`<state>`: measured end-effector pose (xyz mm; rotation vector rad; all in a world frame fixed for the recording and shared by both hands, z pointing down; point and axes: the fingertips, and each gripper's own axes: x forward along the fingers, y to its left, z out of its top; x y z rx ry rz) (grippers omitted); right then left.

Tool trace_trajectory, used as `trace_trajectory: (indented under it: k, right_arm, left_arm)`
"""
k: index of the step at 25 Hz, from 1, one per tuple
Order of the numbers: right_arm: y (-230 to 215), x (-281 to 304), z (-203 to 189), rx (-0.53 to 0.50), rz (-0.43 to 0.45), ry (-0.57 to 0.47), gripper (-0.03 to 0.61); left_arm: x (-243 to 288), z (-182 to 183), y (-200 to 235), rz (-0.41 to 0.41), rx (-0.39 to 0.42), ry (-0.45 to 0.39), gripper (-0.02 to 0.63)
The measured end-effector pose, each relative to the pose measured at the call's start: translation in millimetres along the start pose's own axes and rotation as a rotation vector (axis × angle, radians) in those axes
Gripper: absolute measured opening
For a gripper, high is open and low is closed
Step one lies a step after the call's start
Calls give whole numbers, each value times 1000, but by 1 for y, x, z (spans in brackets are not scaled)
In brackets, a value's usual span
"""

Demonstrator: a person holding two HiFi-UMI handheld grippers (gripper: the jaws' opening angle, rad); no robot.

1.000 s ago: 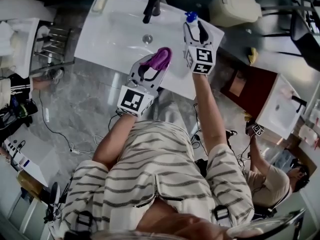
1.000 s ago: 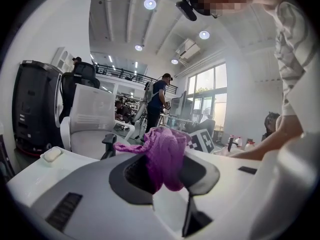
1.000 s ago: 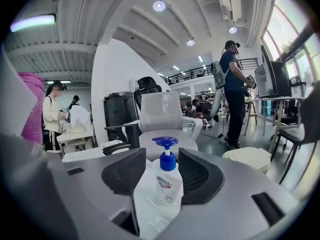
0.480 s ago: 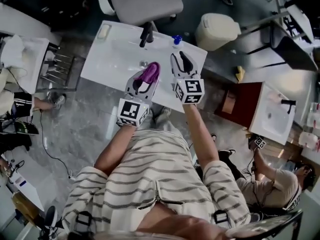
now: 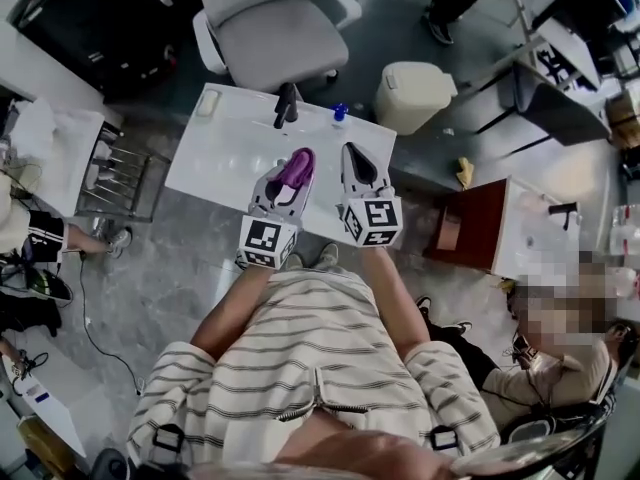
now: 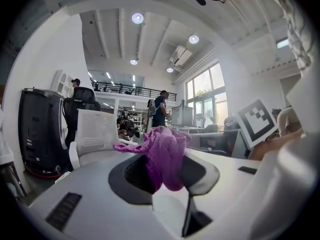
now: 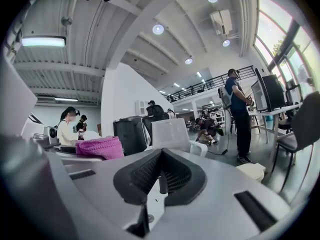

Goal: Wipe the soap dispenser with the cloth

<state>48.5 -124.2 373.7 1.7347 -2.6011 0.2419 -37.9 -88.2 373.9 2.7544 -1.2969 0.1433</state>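
Note:
The soap dispenser (image 5: 339,115), small with a blue pump, stands at the far edge of the white sink counter (image 5: 215,168), right of the black faucet (image 5: 286,104). My left gripper (image 5: 295,168) is held above the basin, shut on the purple cloth (image 5: 297,167). In the left gripper view the cloth (image 6: 165,151) hangs bunched between the jaws of that gripper (image 6: 167,170). My right gripper (image 5: 358,158) hovers beside it, short of the dispenser. Its jaws finish closing and meet on nothing in the right gripper view (image 7: 160,176), where the cloth (image 7: 99,147) shows at the left.
A white office chair (image 5: 270,13) stands behind the counter and a beige bin (image 5: 415,93) to its right. A metal rack (image 5: 115,173) is at the left. A second sink on a brown cabinet (image 5: 540,230) and a seated person (image 5: 545,368) are at the right.
Both grippers have risen and drawn back from the counter. The right gripper, open around the dispenser before, has left it and closed. The cloth stays in the left gripper.

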Motion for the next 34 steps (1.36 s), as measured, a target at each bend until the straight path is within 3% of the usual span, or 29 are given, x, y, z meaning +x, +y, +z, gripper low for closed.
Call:
trace_trajectory:
  k: [16, 34]
  right_arm:
    - [-2, -42, 1, -4, -37, -20, -15]
    - [-14, -49, -16, -4, -40, -16, -15]
  left_arm:
    - [3, 0, -8, -8, 40, -22, 127]
    - [7, -22, -3, -8, 22, -9, 127]
